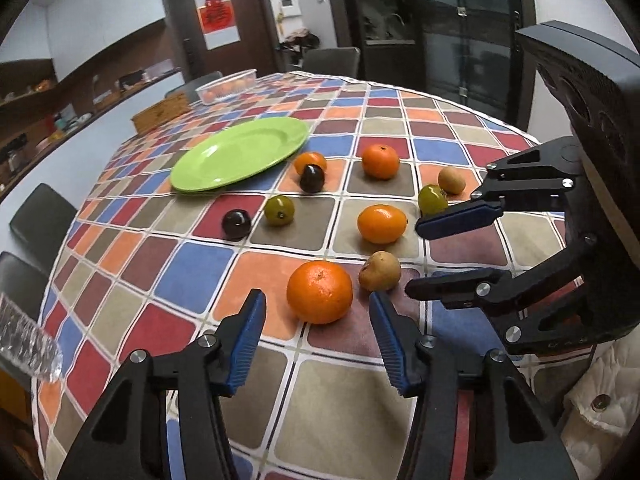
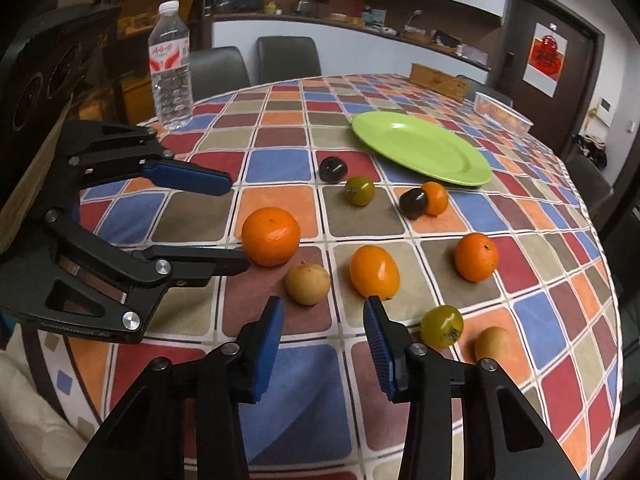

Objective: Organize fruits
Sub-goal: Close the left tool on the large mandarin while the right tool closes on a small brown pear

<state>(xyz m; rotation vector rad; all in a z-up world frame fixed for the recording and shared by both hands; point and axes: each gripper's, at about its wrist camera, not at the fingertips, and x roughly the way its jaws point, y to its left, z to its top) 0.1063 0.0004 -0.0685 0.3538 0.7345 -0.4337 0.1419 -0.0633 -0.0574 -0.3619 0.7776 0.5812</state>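
Observation:
Several fruits lie loose on the checkered tablecloth: oranges, dark plums, green fruits and tan fruits. My left gripper (image 1: 318,308) is open and empty, its pads either side of a large orange (image 1: 320,292) without touching it. My right gripper (image 2: 324,312) is open and empty just short of a tan fruit (image 2: 307,283) and an oval orange (image 2: 374,272). It also shows at the right of the left wrist view (image 1: 416,258). A green plate (image 1: 240,152) lies empty beyond the fruits; it also shows in the right wrist view (image 2: 422,148).
A water bottle (image 2: 170,68) stands at the table's far left edge. A wooden box (image 2: 438,80) and a clear tub of fruit (image 2: 502,114) sit behind the plate. Chairs (image 2: 288,60) ring the table. A white padded jacket (image 1: 600,392) lies near my right arm.

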